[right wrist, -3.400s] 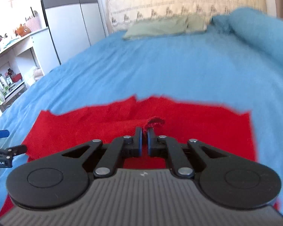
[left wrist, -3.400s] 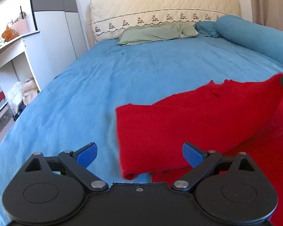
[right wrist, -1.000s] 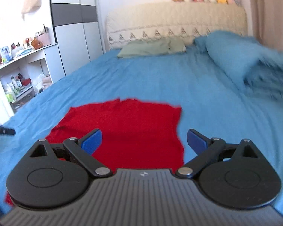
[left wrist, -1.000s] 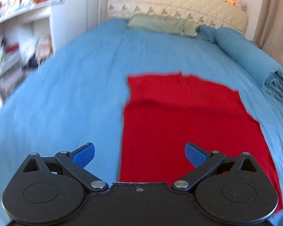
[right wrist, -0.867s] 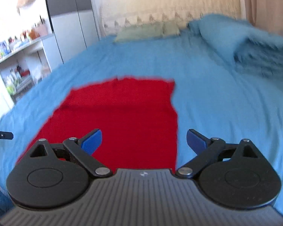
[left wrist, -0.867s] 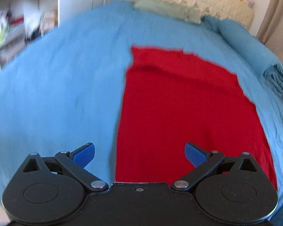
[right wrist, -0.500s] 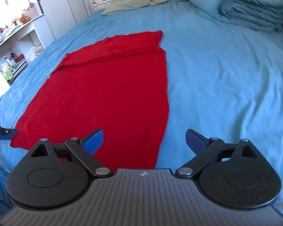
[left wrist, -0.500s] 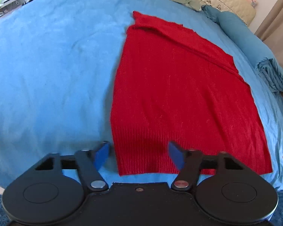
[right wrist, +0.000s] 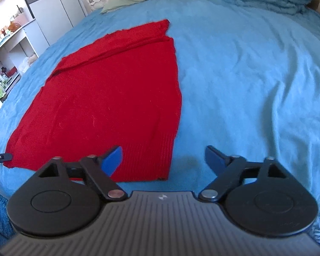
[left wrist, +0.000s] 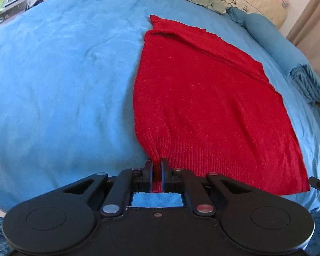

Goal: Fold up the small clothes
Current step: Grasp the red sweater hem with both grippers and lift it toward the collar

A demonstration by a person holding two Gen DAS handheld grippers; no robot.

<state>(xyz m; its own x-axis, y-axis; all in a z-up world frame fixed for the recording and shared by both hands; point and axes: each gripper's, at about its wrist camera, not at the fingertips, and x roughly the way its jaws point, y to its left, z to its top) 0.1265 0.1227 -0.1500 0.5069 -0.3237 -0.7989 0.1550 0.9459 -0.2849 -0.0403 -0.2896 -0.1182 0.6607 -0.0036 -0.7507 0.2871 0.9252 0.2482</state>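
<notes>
The red knit sweater (left wrist: 202,98), soft and limp, lies flat on the blue bedsheet (left wrist: 59,81); left gripper (left wrist: 157,168) pinches its ribbed hem corner, right gripper (right wrist: 163,159) gapes, suited to gripping the opposite corner

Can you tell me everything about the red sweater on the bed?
The red sweater is a fuzzy knit with a ribbed band along its near hem. It lies spread flat on the blue bedsheet, already folded narrower, with a folded layer making a ridge near its far end. The left tool is shut, pinching the hem at the near left corner. The right tool is open above the near right corner, not touching it.
</notes>
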